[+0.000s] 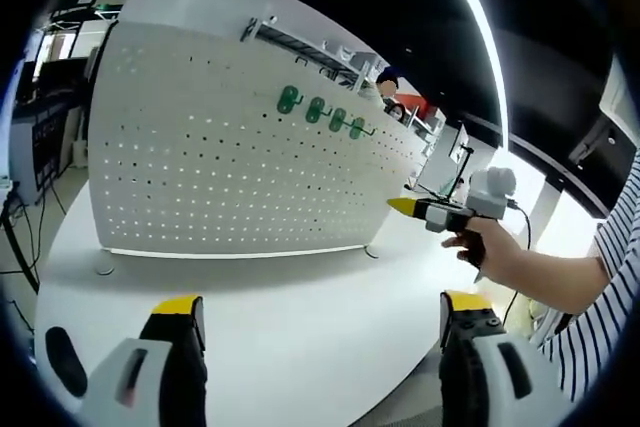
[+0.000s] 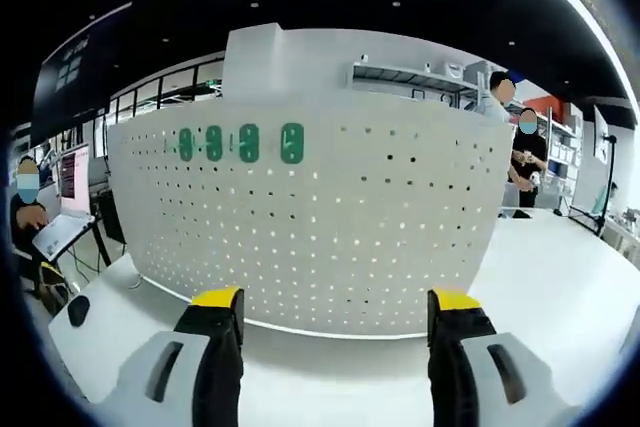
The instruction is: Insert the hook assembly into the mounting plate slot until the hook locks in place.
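A white perforated mounting plate (image 1: 220, 167) stands upright on a white table (image 1: 300, 347). Several green hooks (image 1: 322, 113) hang in a row near its top edge. The same plate (image 2: 350, 237) faces the right gripper view, with the green hooks (image 2: 240, 143) at its upper left. My left gripper (image 1: 322, 305) is open over the table in front of the plate, with nothing between its yellow-tipped jaws. My right gripper (image 2: 336, 299) is also open and empty. It appears in the left gripper view as well, right gripper (image 1: 410, 208), held by a hand near the plate's right end.
A small black object (image 1: 60, 359) lies on the table at the left, also visible as a black object (image 2: 78, 309). A striped sleeve (image 1: 600, 297) reaches in from the right. People (image 2: 525, 162) stand behind the plate's right; a laptop (image 2: 60, 232) sits far left.
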Demonstrator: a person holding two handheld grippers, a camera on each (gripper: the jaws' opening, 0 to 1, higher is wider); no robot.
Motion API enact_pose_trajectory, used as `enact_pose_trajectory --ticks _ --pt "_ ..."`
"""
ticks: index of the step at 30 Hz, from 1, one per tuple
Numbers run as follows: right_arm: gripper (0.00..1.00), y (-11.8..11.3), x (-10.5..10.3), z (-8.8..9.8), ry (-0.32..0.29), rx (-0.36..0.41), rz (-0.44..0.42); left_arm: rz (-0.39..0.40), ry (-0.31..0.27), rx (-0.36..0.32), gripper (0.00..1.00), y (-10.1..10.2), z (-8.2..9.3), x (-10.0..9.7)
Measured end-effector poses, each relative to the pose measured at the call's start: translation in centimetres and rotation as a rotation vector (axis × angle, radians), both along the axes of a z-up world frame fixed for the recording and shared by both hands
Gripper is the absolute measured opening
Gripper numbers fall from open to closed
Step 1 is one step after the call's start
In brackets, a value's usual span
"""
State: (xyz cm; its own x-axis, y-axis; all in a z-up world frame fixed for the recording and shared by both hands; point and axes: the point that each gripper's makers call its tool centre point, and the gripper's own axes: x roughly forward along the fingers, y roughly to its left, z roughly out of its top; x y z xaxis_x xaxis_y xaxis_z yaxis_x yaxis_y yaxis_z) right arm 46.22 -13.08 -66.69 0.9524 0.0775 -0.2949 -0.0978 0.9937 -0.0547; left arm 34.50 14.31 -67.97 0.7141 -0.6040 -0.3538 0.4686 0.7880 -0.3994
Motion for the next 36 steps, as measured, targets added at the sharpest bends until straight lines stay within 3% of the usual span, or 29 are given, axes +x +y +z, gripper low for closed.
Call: enact_pose_trajectory --ticks 9,24,36 --pt "0.8 -0.4 -4.3 -3.1 0.079 -0.017 0.021 0.004 0.008 0.003 1.0 0.2 -0.4 -0.3" --pt "0.88 -0.1 -9.3 -4.8 0.133 -0.001 0.035 0.016 0.015 0.01 1.0 0.7 -0.9 -1.0" --pt "0.9 -0.4 -11.7 -5.5 0.159 -0.002 0.035 0.016 0.022 0.015 1.0 0.9 -1.2 -1.9"
